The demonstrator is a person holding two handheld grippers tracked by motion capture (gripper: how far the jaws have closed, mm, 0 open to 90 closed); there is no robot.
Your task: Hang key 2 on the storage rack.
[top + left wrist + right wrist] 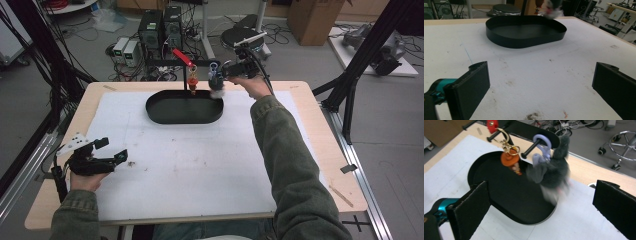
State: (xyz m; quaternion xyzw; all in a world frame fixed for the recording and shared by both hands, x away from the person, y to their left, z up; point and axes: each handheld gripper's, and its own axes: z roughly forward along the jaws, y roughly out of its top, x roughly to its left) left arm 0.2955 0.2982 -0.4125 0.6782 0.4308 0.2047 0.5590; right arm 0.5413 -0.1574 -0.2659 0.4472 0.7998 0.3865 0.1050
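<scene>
A grey furry charm (555, 173) hangs by its lilac clip (543, 145) from a black peg (531, 149) of the stand (185, 75) behind the black oval tray (150, 107). It looks blurred. An orange charm (510, 160) on a gold ring hangs from the neighbouring peg. My right gripper (541, 205) is open, with the furry charm beyond its jaws and clear of both. In the high view the right gripper (222, 71) is just right of the furry charm (216, 85). My left gripper (112, 149) rests open at the table's front left, with nothing between its jaws.
White foam sheet (200, 160) covers most of the wooden table (320, 150). The tray (524, 37) sits at the far middle, its inside bare. Black frame posts (360, 60) stand beside the table. Computers and cables lie on the floor beyond the far edge.
</scene>
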